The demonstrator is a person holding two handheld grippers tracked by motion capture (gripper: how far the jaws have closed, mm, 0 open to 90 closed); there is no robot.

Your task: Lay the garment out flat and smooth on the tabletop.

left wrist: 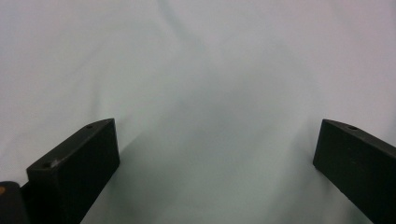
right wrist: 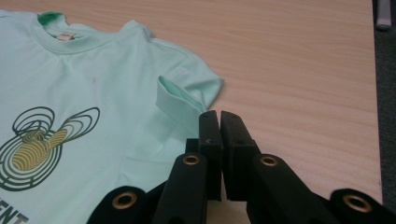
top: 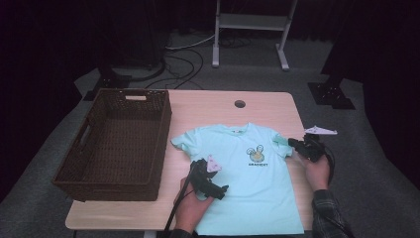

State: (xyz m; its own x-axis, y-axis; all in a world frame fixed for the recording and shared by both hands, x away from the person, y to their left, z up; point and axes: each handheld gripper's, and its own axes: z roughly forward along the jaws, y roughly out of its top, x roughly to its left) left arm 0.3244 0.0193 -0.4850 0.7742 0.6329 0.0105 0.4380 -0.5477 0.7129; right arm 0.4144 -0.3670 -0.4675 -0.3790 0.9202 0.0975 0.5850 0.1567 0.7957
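A mint green T-shirt point(top: 242, 178) with a round yellow-and-dark print point(top: 257, 156) lies flat, front up, on the wooden table point(top: 208, 106). My left gripper point(top: 204, 177) hovers over the shirt's left side near the sleeve; in its own view the left gripper point(left wrist: 215, 163) is open, with only pale shirt cloth point(left wrist: 210, 70) under the jaws. My right gripper point(top: 294, 143) sits at the shirt's right sleeve point(top: 281, 141). Seen along its jaws, the right gripper point(right wrist: 218, 116) is shut, its tips against the folded-up sleeve cuff point(right wrist: 180, 100). I see no cloth between the jaws.
A deep brown wicker basket point(top: 94, 148) stands on the table's left part, beside the shirt. A round cable hole point(top: 239, 104) lies near the far edge. Bare wood point(right wrist: 289, 70) stretches right of the sleeve. Cables and a white stand point(top: 250, 22) are on the floor behind.
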